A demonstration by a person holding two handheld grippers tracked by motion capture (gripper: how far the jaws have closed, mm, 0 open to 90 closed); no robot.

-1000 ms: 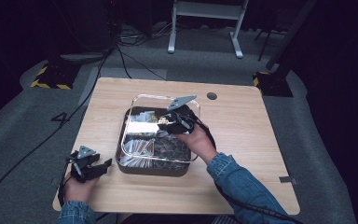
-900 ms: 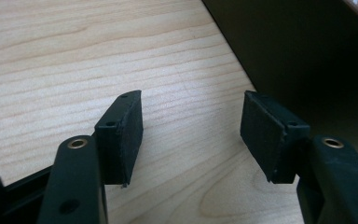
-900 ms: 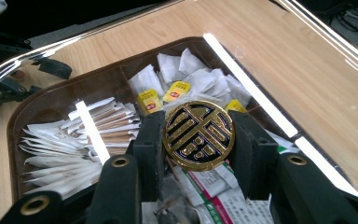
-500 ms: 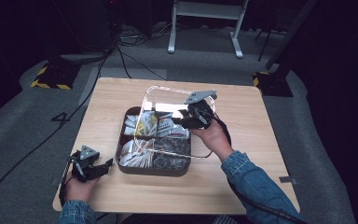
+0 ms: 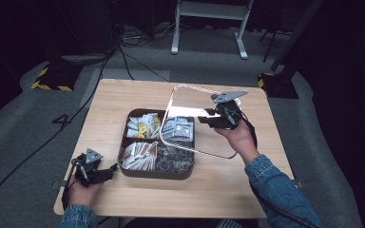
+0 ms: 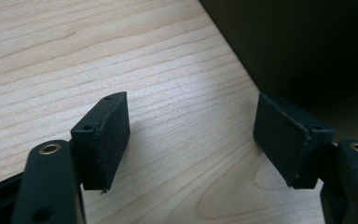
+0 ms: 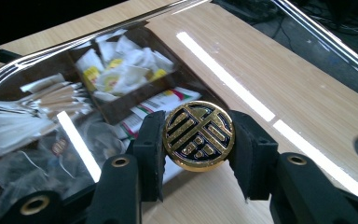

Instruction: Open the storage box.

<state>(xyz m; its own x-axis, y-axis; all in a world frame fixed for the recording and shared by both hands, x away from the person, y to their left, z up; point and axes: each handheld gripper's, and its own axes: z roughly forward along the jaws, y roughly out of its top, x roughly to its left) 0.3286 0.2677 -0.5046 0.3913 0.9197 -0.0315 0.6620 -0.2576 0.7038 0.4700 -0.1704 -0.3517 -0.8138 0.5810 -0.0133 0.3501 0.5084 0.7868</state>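
Gold and black enamel make up the round knob (image 7: 198,136), a flat disc with a geometric pattern raised in shiny metal, and the right gripper (image 7: 198,140) has its two black foam-faced pads closed against the knob's opposite edges. That knob is fixed to a clear lid (image 5: 190,102), a rounded-corner rectangle of glass or plastic with a bright metallic rim, which the right gripper (image 5: 208,118) holds lifted and tilted above the right half of the tray and the table beyond it; light strips glare across its smooth surface. Below it sits a dark brown tray (image 5: 123,159) with rounded corners, divided into compartments: white paper sachets with yellow print (image 5: 142,126) at the far left, printed packets (image 5: 178,128) at the far right, long pale paper sticks (image 5: 140,156) at the near left, and dark glossy wrapped pieces (image 5: 173,159) at the near right. The table (image 5: 228,185) is pale wood with a fine, wavy grain and rounded corners. Near its front left corner the left gripper (image 5: 109,171) rests low, just beside the tray's dark wall. Its matte black pads (image 6: 105,135) stand well apart with nothing but bare wood between them, the jaws having just been opening.
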